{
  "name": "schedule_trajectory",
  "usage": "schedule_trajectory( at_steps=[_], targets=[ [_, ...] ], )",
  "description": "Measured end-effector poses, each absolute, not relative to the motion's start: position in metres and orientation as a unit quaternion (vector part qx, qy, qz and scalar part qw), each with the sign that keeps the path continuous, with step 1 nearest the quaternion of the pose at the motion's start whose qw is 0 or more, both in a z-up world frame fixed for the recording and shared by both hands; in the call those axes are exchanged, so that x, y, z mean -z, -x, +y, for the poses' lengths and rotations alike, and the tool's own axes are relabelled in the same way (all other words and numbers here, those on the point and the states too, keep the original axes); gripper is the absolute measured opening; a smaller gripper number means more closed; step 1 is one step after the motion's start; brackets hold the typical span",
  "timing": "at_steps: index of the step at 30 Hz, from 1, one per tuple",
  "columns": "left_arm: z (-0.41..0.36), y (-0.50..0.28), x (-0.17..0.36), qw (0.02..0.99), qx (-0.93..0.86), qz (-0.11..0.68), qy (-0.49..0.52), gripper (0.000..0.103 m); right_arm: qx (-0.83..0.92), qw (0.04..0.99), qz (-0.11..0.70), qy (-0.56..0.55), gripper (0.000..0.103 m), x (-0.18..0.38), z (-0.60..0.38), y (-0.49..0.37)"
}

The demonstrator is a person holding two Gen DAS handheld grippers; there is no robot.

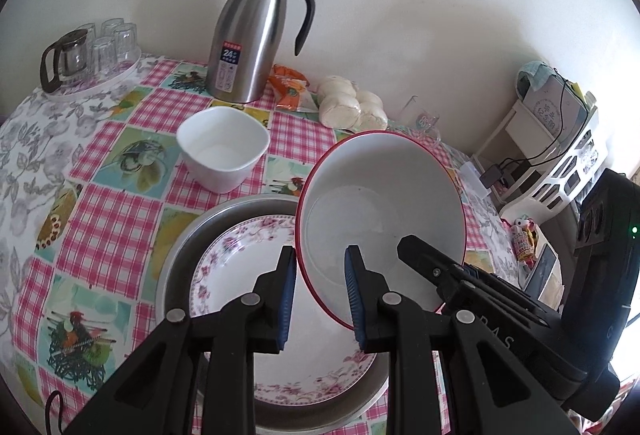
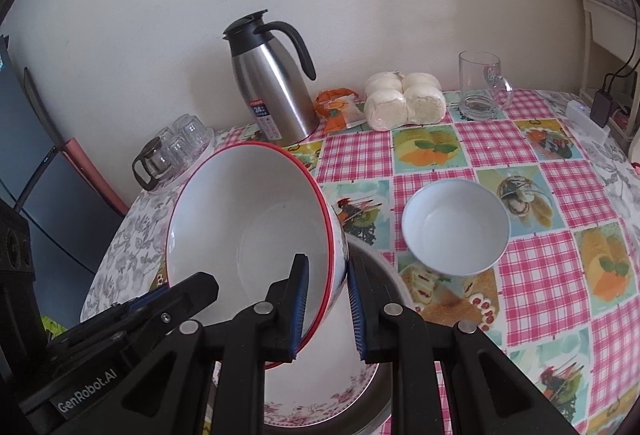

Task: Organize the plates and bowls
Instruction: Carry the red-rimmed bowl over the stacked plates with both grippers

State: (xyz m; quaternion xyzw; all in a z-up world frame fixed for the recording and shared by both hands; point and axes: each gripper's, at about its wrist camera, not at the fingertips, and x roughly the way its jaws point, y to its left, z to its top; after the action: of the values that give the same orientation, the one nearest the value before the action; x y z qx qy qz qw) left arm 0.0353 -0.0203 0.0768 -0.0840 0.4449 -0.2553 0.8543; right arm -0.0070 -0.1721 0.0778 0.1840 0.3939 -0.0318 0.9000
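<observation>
Left wrist view: left gripper and right gripper each pinch the red-rimmed bowl at its rim, tilted above the floral plate, frame centre

red-rimmed white bowl, pink-floral plate

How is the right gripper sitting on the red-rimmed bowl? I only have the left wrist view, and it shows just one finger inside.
Observer: The right gripper straddles the wall of the red-rimmed bowl, one finger inside and one outside. I cannot tell whether it is pinching.
Operator: And the glass half hidden behind the bowl's rim?
Observer: It is a glass mug, upright and empty, standing to the right of the buns.
</observation>
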Motion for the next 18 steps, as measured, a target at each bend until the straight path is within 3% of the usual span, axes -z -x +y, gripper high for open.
schedule_trajectory(
  at_steps=[18],
  targets=[
    [-0.013, -0.046, -0.046, 0.834, 0.222, 0.499, 0.082, 0.024, 0.016, 0.863, 0.465, -0.198, 0.021, -0.034, -0.158, -0.002]
  ],
)
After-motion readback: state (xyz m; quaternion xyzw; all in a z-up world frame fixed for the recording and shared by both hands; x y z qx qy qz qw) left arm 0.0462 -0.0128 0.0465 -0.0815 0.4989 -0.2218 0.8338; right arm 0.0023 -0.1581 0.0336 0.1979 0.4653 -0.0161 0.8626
